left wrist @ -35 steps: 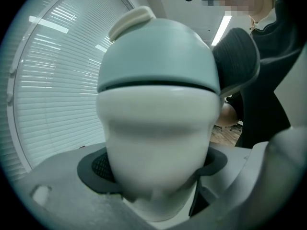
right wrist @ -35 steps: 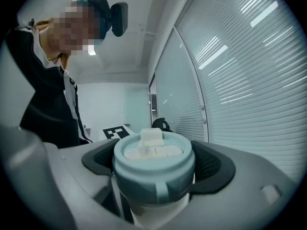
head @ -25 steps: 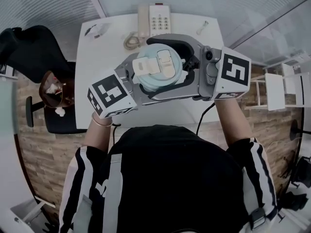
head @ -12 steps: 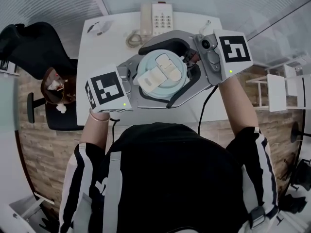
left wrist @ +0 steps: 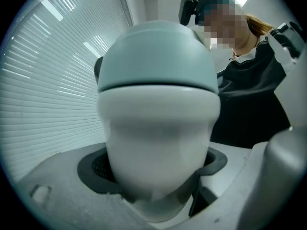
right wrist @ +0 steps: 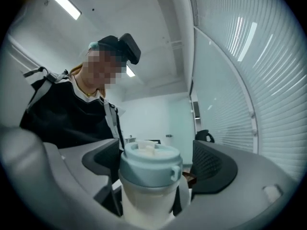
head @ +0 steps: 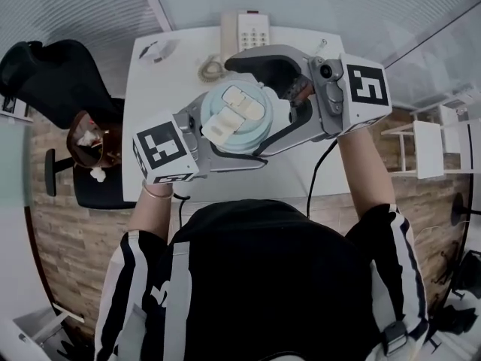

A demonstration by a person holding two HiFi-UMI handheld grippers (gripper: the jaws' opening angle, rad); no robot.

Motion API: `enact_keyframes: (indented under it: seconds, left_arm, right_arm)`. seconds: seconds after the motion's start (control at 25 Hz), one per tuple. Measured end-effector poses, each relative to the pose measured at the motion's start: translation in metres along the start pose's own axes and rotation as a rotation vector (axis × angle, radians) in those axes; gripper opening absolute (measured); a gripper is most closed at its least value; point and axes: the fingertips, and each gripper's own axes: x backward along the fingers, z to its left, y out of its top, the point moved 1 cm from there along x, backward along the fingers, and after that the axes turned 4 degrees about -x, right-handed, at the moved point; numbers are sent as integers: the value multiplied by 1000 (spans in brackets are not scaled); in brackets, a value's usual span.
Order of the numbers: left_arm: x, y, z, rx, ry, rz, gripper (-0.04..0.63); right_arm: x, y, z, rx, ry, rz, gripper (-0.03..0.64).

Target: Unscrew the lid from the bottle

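One bottle (left wrist: 158, 152), lid (head: 233, 117) still on: my left gripper (left wrist: 154, 199) clamps the body, right gripper (right wrist: 152, 175) gapes around lid; unscrewing pending.

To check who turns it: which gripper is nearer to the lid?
Right. The right gripper, jaws open, flanks the lid; the left gripper clamps the bottle body below it.
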Motion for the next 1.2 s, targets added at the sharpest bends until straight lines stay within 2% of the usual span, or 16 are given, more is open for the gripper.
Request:
enact_keyframes:
  seconds: [0.08, 0.32, 0.4, 0.48, 0.6, 0.72, 0.84, 1.04, 1.2]
  left_arm:
    - [5, -3, 10, -5, 59, 7, 448]
    - [28, -8, 48, 28, 293, -7, 448]
    - [34, -12, 56, 38, 357, 0, 448]
    - [38, -17, 61, 36, 415, 13, 448]
    - [42, -23, 64, 10, 486, 33, 448]
    - [49, -25, 67, 2, 548, 26, 448]
    - [54, -25, 65, 32, 563, 19, 448]
    - [51, -26, 63, -5, 581, 67, 448]
    - [41, -18, 65, -31, 577, 60, 448]
  right_arm:
    - [6, 9, -6, 19, -131, -24, 468]
    - [14, 9, -26, 44, -657, -9, 466]
    - [12, 5, -30, 41, -789, -33, 466]
    - [7, -1, -33, 39, -870, -60, 465]
    - [-10, -15, -35, 43, -895, -40, 465]
    - [-20, -24, -41, 117, -953, 23, 465]
    - [-24, -28, -44, 129, -997, 15, 466]
    - [-30, -31, -47, 106, -982, 35, 451]
    - [-21, -26, -45, 125, -944, 33, 437]
